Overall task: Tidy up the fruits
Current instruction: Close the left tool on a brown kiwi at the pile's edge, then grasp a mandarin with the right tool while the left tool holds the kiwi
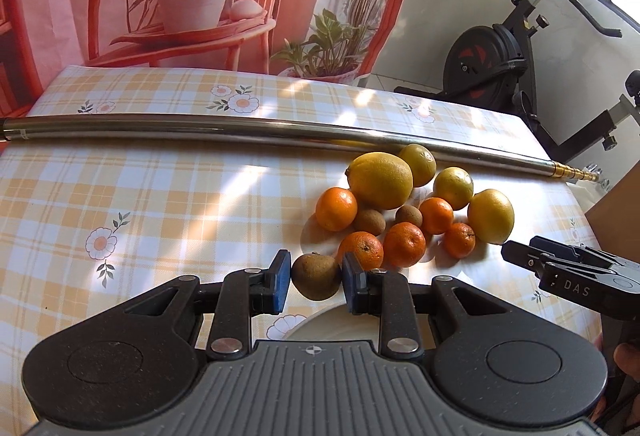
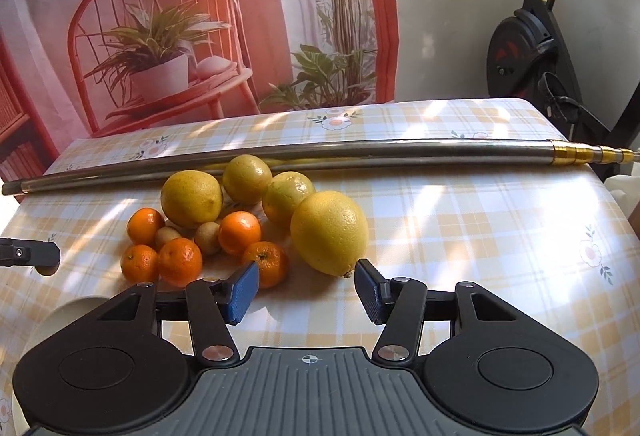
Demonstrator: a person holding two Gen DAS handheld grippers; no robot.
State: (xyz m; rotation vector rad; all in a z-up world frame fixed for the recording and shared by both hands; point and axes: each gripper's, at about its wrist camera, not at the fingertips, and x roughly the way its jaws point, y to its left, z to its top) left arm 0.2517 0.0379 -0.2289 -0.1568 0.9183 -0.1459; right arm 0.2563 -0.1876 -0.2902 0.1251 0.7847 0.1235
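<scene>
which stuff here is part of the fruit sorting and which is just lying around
Job:
- brown fruit between the left gripper fingers
- lemons
- mandarins
- small brown fruits in the pile
- white plate under the left gripper
- right gripper, open near the closest lemon

Lying about:
- metal rod behind the pile
- exercise bike
- tablecloth
- printed backdrop
</scene>
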